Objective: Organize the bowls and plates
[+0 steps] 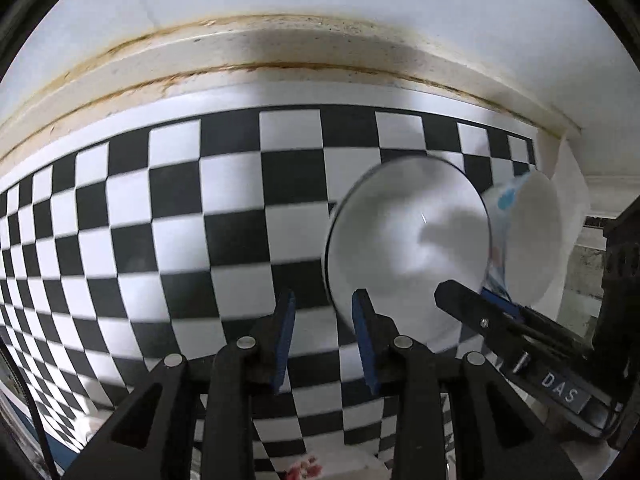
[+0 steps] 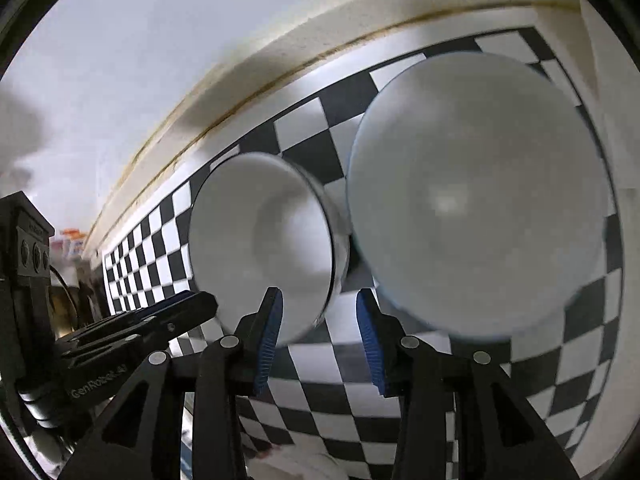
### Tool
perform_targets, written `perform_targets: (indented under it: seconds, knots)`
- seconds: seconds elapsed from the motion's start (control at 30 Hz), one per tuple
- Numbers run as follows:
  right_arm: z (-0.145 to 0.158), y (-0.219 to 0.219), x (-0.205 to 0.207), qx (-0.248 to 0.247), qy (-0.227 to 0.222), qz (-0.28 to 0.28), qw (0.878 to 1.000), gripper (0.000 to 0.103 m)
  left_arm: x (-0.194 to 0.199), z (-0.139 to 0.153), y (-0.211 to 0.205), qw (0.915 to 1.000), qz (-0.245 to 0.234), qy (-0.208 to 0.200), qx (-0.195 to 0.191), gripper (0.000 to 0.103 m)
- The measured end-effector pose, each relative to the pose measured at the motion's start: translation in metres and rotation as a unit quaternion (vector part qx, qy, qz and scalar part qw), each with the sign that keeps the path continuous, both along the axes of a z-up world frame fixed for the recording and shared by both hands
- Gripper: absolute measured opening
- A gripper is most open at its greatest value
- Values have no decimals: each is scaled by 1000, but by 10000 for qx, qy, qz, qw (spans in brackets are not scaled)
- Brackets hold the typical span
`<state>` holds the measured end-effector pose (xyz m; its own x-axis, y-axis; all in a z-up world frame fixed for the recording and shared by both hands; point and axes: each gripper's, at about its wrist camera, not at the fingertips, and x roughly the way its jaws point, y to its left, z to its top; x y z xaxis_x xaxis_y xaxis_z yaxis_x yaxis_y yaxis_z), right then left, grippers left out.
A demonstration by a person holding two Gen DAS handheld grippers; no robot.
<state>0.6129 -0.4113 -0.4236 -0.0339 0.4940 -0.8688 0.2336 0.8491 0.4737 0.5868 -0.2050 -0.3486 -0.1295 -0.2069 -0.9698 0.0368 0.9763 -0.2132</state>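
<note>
Two bowls stand side by side on a black-and-white checkered mat [image 1: 180,216]. The left wrist view shows a white bowl with a dark rim [image 1: 408,248] and, to its right, a bowl with blue marks on its wall [image 1: 532,236]. My left gripper [image 1: 324,304] is open over the mat, just left of the white bowl, with nothing between its fingers. My right gripper [image 1: 472,300] reaches in from the right between the bowls. In the right wrist view the smaller bowl [image 2: 260,248] and the larger bowl [image 2: 476,200] flank my open right gripper [image 2: 318,300]. My left gripper [image 2: 196,306] lies at the left.
A stained cream ledge [image 1: 280,48] and a white wall run behind the mat. A white sheet [image 1: 572,200] hangs past the mat's right end. Something white with red marks [image 1: 304,470] lies at the near edge. Bottles [image 2: 72,244] stand far left.
</note>
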Motion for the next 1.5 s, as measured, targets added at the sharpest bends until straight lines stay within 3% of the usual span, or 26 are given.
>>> perform_targets:
  seconds: [0.03,0.27,0.43,0.7,1.0,1.23,1.5]
  knots:
    - [-4,-1,3,28,30,-71,10000,33,5,-4,-1,10000,-7,40,-5,27]
    - [-7,3,13,-220,26,-180,9996,30,20,-19,-9,9999,-168,-8,28,23]
    - [-10,7,17,-404,30,-165,9990,11,20,-19,-15,9990,-363,-170,209,20]
    - [3,24,5,-729,-277,170,9968,11,-3,0,-21,9975,-460,-438,293,20]
    - [42,33,-27,-734,-601,267,9951,11,-29,41,-15,9962,-410,-766,76,20]
    - [83,37,-69,-683,-911,457,9924,11,-73,67,-6,9947,-404,-941,20,20]
    - [109,46,-132,-686,-1012,682,9901,11,-127,85,2,9939,-551,-956,-30,20]
